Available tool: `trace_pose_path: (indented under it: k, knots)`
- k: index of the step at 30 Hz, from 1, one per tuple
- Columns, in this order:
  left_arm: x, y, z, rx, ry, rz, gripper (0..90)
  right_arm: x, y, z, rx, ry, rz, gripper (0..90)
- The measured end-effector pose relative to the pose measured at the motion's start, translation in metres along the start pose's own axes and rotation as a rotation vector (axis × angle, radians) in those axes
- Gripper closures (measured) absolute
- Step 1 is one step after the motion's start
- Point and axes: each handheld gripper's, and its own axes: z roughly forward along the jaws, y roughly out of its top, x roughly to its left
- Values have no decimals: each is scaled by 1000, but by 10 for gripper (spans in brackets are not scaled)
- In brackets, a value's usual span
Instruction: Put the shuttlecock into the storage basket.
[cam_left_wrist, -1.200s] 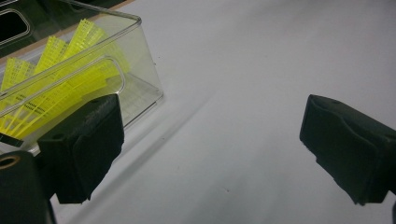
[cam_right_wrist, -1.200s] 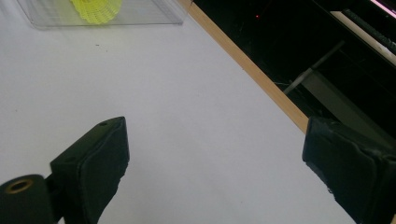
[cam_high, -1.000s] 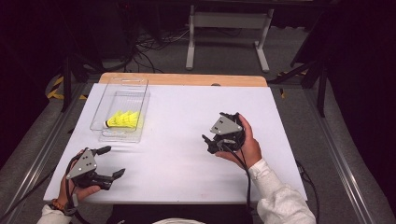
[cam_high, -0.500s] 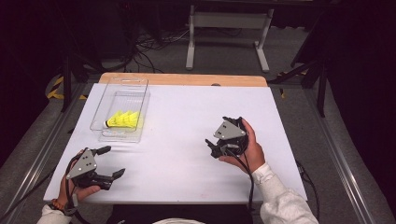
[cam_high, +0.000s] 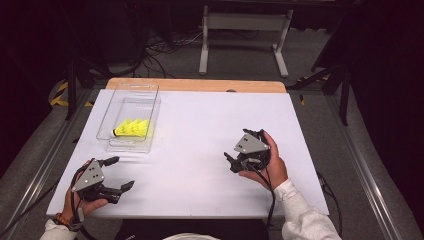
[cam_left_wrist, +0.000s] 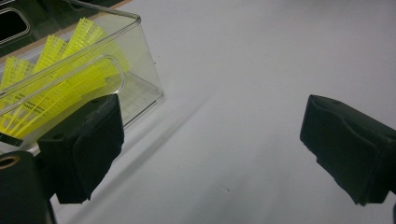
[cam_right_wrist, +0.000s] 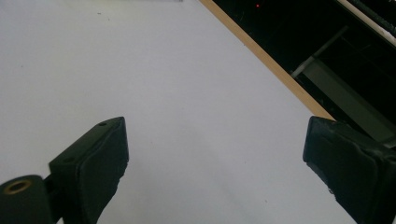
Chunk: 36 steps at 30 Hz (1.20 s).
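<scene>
High view: a clear box (cam_high: 131, 116) sits at about ten o'clock on the white desk (cam_high: 200, 130), near its left edge, with yellow shuttlecocks (cam_high: 132, 128) lying inside on their sides. In the left gripper view the shuttlecocks (cam_left_wrist: 51, 88) show net-like yellow skirts, fanned and overlapping, behind the box (cam_left_wrist: 140, 60) wall.

Left hand (cam_high: 80, 200) rests at seven o'clock on the desk's near corner, holding the left gripper (cam_high: 118, 173) aimed toward one o'clock. Its jaws are spread wide and hold nothing; in its own view the left gripper (cam_left_wrist: 210, 149) has bare desk between the jaws, the box just beyond the left one.

Right hand (cam_high: 267, 165) sits at four o'clock, palm cupping the right gripper (cam_high: 231, 162), which points toward nine o'clock. Its jaws look parted; the right gripper (cam_right_wrist: 215, 163) view shows them wide apart over bare desk, gripping nothing, well away from the box.
</scene>
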Motion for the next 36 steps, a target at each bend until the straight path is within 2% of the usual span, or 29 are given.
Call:
trace_pose_path:
  k: [13, 31, 36]
  knots:
    - [0, 0, 1, 6, 1, 1, 72, 0, -27, -5, 8, 0, 38, 76]
    - [0, 0, 1, 7, 4, -1, 73, 3, -57, -8, 9, 10, 59, 69]
    - [1, 0, 1, 8, 5, 2, 72, 2, -68, -8, 9, 10, 85, 69]
